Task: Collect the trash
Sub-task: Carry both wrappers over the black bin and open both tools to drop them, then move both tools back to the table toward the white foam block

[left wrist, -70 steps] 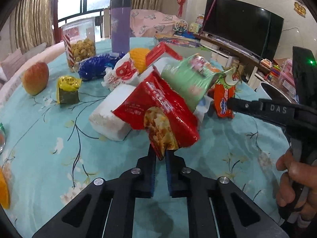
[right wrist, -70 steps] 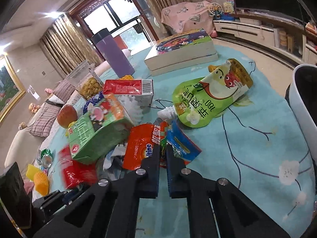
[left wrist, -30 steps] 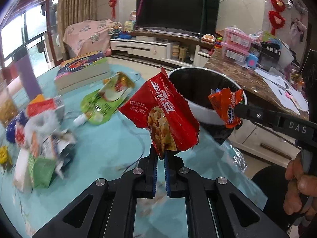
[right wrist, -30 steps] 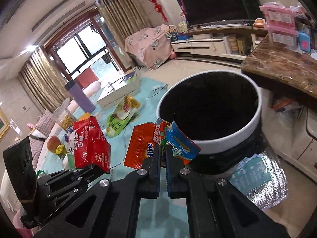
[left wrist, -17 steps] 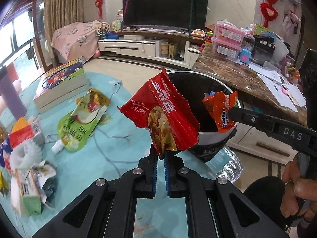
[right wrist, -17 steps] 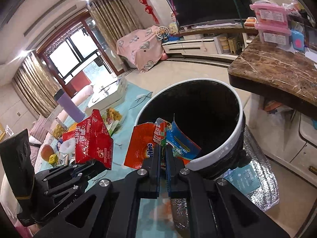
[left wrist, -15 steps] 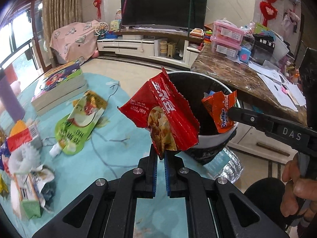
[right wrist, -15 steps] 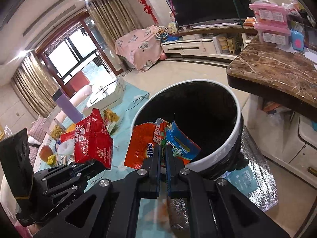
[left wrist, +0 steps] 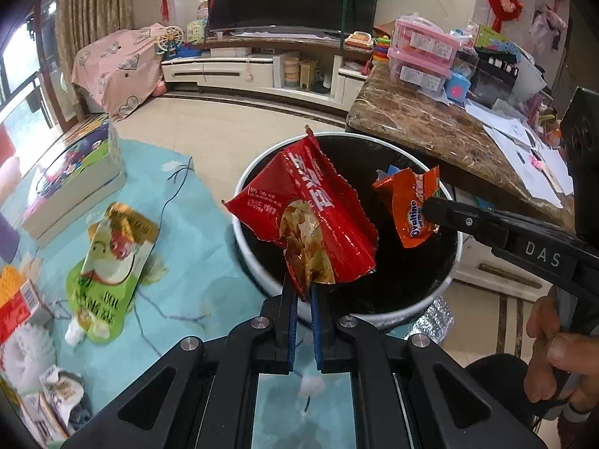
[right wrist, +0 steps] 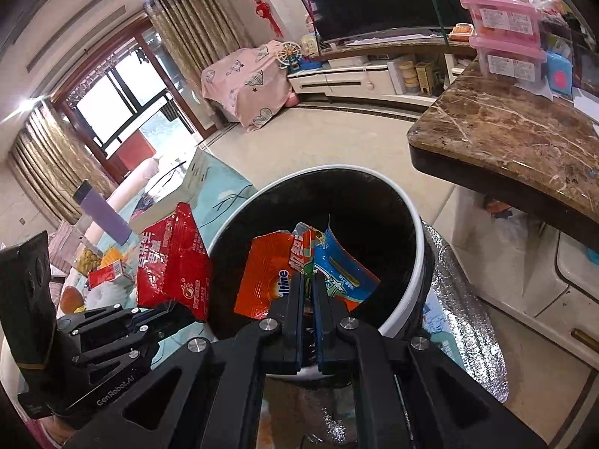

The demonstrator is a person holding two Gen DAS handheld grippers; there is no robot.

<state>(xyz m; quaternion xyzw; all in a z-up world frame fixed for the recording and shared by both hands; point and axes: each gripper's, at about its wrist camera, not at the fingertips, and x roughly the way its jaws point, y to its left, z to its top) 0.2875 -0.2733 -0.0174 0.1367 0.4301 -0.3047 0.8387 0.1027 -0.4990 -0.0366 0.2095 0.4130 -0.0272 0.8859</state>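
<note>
Your left claw (left wrist: 304,292) is clamped on a red snack bag (left wrist: 307,217); your right claw (right wrist: 307,288) pinches orange wrappers (right wrist: 267,277) over the bin (right wrist: 419,262) past the bench edge.

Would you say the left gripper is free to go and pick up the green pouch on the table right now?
Probably not yet: the left gripper is shut on a red snack bag near the bin. Nothing covers the green pouch.

Now carried off the teal floral-clothed desk (left wrist: 194,247): red crinkled snack bag (left wrist: 310,217) and orange foil sachets (right wrist: 299,273), over round white-rimmed black bin (right wrist: 419,262).
</note>
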